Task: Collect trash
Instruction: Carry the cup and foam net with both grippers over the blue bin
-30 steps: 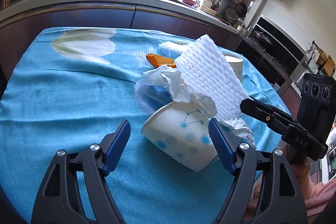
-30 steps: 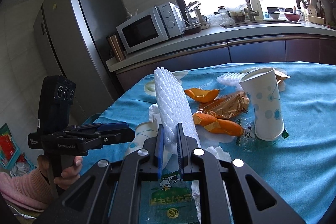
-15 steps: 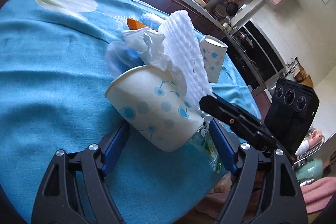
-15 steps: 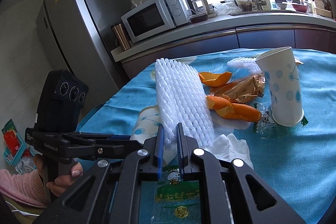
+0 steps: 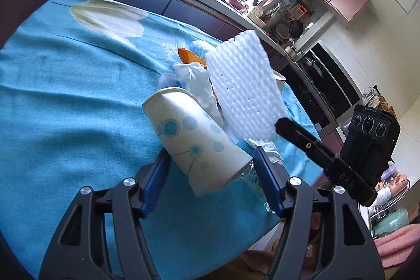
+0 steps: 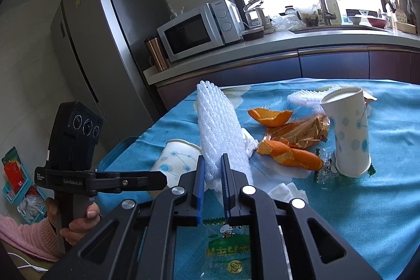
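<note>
A white paper cup (image 5: 189,130) with blue dots lies on its side on the blue tablecloth (image 5: 65,109). My left gripper (image 5: 210,150) straddles its base end. The jaws are closing, with the blue pads close beside the cup's walls. My right gripper (image 6: 212,159) is shut on the lower end of a white foam net sleeve (image 6: 218,127), which it holds upright just above the cup's mouth (image 6: 176,156). In the left wrist view the net (image 5: 244,85) stands to the right of the cup, and a crumpled tissue (image 5: 197,78) lies behind it.
A second dotted cup (image 6: 349,133) stands upright at the right. Orange peels (image 6: 288,154), a gold snack wrapper (image 6: 299,133) and another foam net (image 6: 304,97) lie between. A green printed packet (image 6: 228,243) lies under my right gripper. The table edge is near, and a hand (image 6: 78,222) holds the left gripper.
The left gripper has come in over the lying cup, rolled, and its jaws have narrowed around it. The right gripper still holds the foam net in about the same place.
</note>
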The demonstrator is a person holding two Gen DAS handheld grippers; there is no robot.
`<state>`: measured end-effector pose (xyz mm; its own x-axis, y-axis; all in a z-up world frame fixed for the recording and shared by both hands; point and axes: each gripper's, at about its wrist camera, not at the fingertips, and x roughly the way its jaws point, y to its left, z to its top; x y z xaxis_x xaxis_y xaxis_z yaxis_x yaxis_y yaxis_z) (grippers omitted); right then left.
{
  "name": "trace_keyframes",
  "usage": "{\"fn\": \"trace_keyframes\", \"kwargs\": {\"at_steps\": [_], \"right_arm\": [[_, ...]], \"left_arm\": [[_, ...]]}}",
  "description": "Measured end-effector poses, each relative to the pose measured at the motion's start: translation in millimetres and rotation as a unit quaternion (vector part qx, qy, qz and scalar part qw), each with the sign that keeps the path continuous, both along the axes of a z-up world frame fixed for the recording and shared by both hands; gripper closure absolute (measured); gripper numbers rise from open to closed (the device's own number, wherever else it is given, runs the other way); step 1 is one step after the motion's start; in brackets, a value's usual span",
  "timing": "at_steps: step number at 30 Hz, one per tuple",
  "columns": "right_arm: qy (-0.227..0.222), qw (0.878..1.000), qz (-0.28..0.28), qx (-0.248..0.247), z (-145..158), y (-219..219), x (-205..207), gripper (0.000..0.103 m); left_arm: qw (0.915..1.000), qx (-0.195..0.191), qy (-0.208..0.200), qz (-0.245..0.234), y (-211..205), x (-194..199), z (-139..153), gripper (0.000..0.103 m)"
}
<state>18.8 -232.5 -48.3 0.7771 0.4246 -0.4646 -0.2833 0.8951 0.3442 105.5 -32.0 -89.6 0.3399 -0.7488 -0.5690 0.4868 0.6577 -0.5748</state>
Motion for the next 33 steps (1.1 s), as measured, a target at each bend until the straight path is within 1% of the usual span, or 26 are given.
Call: {"fn": "trace_keyframes", "kwargs": {"at_steps": [5,8,11,15,19,23,26,31,33], "right_arm": [[-0.027,0.999,0.03,0.004,23.3,14.7,-1.5,0.092],[-0.035,0.998,0.061,-0.004,31.5,35.8,3.3,0.092],[-0.031,0.994,0.1,-0.007,32.4,63.2,14.3,0.092],[-0.018,0.987,0.157,-0.006,27.8,106.7,36.0,0.092],[-0.012,0.977,0.21,-0.016,23.6,155.5,55.5,0.092],[-0.006,0.968,0.25,-0.027,21.8,202.4,74.5,0.092],[-0.003,0.961,0.275,-0.037,19.9,235.3,87.5,0.092],[0.034,0.951,0.302,-0.046,6.0,283.6,118.6,0.092],[0.048,0.949,0.306,-0.054,-0.4,299.8,130.2,0.092]], "left_arm": [[0.9992,0.012,-0.029,0.026,37.7,-16.9,18.3,0.039],[0.9977,0.018,-0.044,0.048,63.4,-25.8,28.8,0.039],[0.9952,0.022,-0.056,0.077,91.3,-31.6,37.8,0.039],[0.989,0.031,-0.069,0.127,136.3,-36.6,48.5,0.039],[0.9782,0.044,-0.082,0.186,188.9,-37.9,57.2,0.039],[0.9663,0.065,-0.084,0.234,236.4,-32.7,56.2,0.039],[0.9587,0.081,-0.073,0.263,266.1,-22.8,45.9,0.039],[0.948,0.102,-0.044,0.298,298.5,0.9,17.4,0.039],[0.9457,0.107,-0.031,0.305,306.1,10.6,5.1,0.039]]}}
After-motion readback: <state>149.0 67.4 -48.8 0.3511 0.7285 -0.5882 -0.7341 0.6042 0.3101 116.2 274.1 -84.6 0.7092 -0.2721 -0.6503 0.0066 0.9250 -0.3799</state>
